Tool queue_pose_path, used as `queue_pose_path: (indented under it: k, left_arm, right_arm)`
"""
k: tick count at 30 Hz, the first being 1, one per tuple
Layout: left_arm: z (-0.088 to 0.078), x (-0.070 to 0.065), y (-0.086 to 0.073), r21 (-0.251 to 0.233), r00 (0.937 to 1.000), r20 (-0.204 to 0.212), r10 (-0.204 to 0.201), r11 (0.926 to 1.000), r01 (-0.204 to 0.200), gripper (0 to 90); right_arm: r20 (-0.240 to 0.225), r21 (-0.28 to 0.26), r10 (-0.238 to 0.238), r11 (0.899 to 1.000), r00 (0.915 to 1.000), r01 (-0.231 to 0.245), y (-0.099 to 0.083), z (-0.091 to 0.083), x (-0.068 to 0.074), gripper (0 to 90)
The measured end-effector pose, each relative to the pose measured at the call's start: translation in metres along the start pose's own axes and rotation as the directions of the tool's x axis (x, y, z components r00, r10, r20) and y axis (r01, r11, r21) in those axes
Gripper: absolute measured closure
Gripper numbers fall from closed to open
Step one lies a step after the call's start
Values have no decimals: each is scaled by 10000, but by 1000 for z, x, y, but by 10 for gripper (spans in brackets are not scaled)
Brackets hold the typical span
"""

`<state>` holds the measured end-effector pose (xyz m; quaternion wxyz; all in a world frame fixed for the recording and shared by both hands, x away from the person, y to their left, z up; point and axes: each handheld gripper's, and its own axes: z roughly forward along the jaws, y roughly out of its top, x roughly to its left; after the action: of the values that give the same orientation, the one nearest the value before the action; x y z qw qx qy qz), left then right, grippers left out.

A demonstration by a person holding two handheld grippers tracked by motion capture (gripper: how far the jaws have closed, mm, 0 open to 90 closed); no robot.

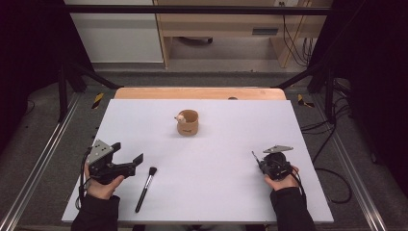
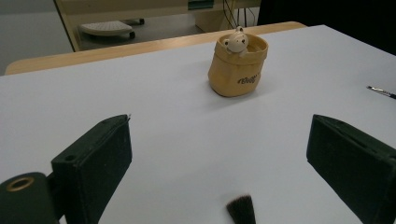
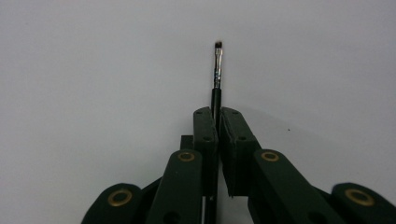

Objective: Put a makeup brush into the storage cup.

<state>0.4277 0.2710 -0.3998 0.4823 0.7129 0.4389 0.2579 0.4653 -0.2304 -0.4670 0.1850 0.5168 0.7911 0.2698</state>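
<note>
The right gripper (image 3: 218,122) had its jaws pinching a thin brush (image 3: 217,70) low over the desk (image 1: 216,159); the left gripper (image 1: 129,161) rested with jaws spread beside a large brush (image 1: 146,188). Judged next: carry the thin brush to the cup (image 1: 187,122) farther back

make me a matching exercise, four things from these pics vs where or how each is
Things:
1. cup
2. big brush
3. thin brush
4. left gripper

States:
A. clamped in the right gripper
B. jaws wide open, nothing between them
C. upright mid-table, a small figure on its rim
D. lying flat beside the left gripper

Pairs: 1-C, 2-D, 3-A, 4-B
</note>
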Motion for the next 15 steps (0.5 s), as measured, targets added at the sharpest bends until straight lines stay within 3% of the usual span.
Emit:
queue_pose_path:
  k: [8,10,15]
  left_arm:
    - [0,0,0,-3,10000,-5,7,10000,-7,62]
    - [0,0,0,3,10000,-9,16,10000,-16,61]
    - [1,0,-1,43,10000,2,27,10000,-27,62]
  right_arm:
    - [-198,-110,-227,9997,9995,225,-1,2,-3,849]
    - [-49,-103,-249,9996,9997,248,-1,2,-2,788]
    - [-40,-164,-210,9996,9998,209,2,-2,-2,739]
